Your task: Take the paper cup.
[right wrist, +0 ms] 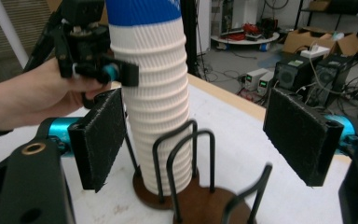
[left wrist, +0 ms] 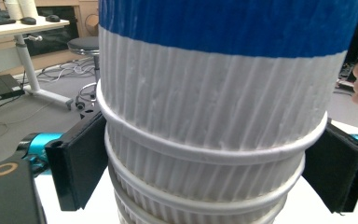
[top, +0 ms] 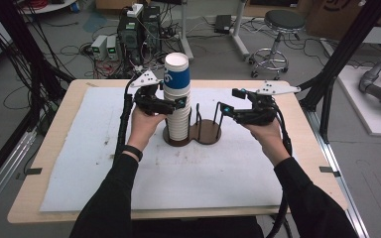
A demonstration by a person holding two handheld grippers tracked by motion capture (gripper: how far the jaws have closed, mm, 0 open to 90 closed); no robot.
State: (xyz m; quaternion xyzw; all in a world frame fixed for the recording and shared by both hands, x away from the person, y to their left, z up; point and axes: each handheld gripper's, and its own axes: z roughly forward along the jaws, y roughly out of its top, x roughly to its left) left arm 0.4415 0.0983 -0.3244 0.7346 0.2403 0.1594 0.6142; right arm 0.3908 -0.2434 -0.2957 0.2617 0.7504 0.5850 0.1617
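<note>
A: Stack of paper cups stands upright in the left ring of the brown double holder, mid-surface on the white mat. Top cup has a blue band.

B: Left gripper?

A: At the stack's left side, about halfway up, just below the blue band. In the left gripper view its jaws straddle the ribbed white cup, one pad on each side, right at the rolled rims (looks like contact, so holding the stack).

B: Right gripper?

A: To the right of the stack, above the holder's empty right ring, apart from the cups. In the right gripper view the jaws stand moderately wide with nothing between the pads; the stack and the holder's black wire posts sit beyond them.

B: Holder position?

A: Base flat on the mat, stack filling its left ring, right ring's posts bare.

B: Background?

A: Black stool and computer towers on the floor beyond the stack.
</note>
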